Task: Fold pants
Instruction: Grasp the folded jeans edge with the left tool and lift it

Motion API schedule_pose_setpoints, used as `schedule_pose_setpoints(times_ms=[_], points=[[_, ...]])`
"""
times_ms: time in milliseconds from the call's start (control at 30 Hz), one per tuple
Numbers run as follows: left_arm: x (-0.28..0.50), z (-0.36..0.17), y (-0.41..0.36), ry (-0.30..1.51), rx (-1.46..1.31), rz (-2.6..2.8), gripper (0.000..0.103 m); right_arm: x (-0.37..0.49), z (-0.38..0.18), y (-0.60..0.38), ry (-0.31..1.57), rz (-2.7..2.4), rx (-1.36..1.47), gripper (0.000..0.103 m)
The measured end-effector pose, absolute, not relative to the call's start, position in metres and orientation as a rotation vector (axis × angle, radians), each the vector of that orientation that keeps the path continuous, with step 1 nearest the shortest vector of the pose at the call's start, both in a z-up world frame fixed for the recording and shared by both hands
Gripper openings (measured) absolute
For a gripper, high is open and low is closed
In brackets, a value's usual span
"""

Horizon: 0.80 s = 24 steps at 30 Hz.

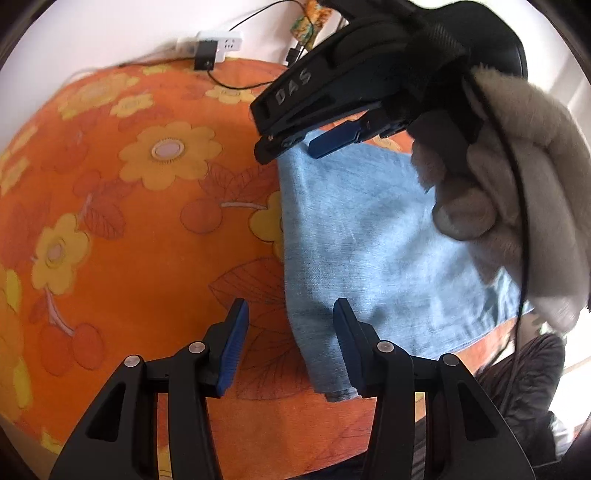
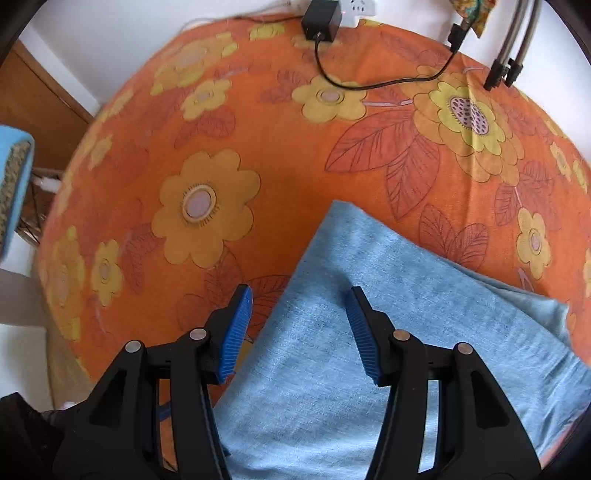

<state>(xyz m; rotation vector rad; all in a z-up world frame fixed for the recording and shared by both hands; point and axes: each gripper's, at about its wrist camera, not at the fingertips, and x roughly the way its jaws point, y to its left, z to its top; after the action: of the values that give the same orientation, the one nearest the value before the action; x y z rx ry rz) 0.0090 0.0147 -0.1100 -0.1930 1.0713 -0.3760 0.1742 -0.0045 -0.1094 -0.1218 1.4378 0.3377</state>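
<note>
While both claws hang over the orange floral sheet (image 2: 258, 122), the pants (image 2: 332, 350), light-blue denim, lie folded flat on it, w/ a lower layer peeking out along the right edge in the right-wrist view. Left gripper (image 1: 290, 343): jaws about half open, nothing betw. the blue pads; one pad over bare sheet, the other over the near corner of the pants (image 1: 369, 251), contact not discernible. Right gripper (image 2: 299, 332): also about half open, empty, pointing down; its jaws straddle the pants' left edge, one pad above sheet, one above denim. In the left-wrist view the right gripper (image 1: 295, 144) sits over the pants' far edge, gripped by a hand in a fuzzy grey glove (image 1: 498, 192). Far side: black adapter (image 2: 319, 20) plugged into a white power strip (image 1: 218, 42), cable (image 2: 369, 83) trailing over the sheet.
</note>
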Motion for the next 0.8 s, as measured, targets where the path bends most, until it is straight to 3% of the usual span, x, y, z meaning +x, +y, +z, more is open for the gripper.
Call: schedule_pose_setpoints(times_ms=[133, 200, 300, 367, 533, 600, 633, 667, 800], points=[[0.013, -0.112, 0.013, 1.076, -0.224, -0.392, 0.047, 0.174, -0.120, 0.006, 1.462, 0.292, -0.205, 0.054], [0.015, -0.112, 0.011, 1.076, -0.232, -0.399, 0.047, 0.174, -0.122, 0.008, 1.461, 0.266, -0.234, 0.035], [0.019, -0.111, 0.007, 1.070, -0.224, -0.389, 0.050, 0.175, -0.118, 0.002, 1.464, 0.276, -0.199, 0.016], [0.021, -0.111, 0.003, 1.066, -0.217, -0.386, 0.056, 0.177, -0.110, -0.007, 1.457, 0.291, -0.145, 0.011], [0.023, -0.111, 0.002, 1.078, -0.259, -0.436, 0.055, 0.176, -0.087, -0.031, 1.418, 0.325, -0.036, 0.008], [0.021, -0.108, -0.004, 1.061, -0.270, -0.463, 0.042, 0.175, -0.079, -0.038, 1.403, 0.333, -0.013, 0.008], [0.019, -0.106, -0.008, 1.055, -0.272, -0.483, 0.020, 0.174, -0.075, -0.041, 1.394, 0.334, -0.008, 0.008], [0.018, -0.104, -0.010, 1.054, -0.273, -0.497, 0.013, 0.173, -0.073, -0.044, 1.388, 0.337, 0.001, 0.007], [0.004, -0.079, -0.025, 0.967, -0.218, -0.504, 0.010, 0.170, -0.058, -0.052, 1.357, 0.358, 0.035, 0.006]])
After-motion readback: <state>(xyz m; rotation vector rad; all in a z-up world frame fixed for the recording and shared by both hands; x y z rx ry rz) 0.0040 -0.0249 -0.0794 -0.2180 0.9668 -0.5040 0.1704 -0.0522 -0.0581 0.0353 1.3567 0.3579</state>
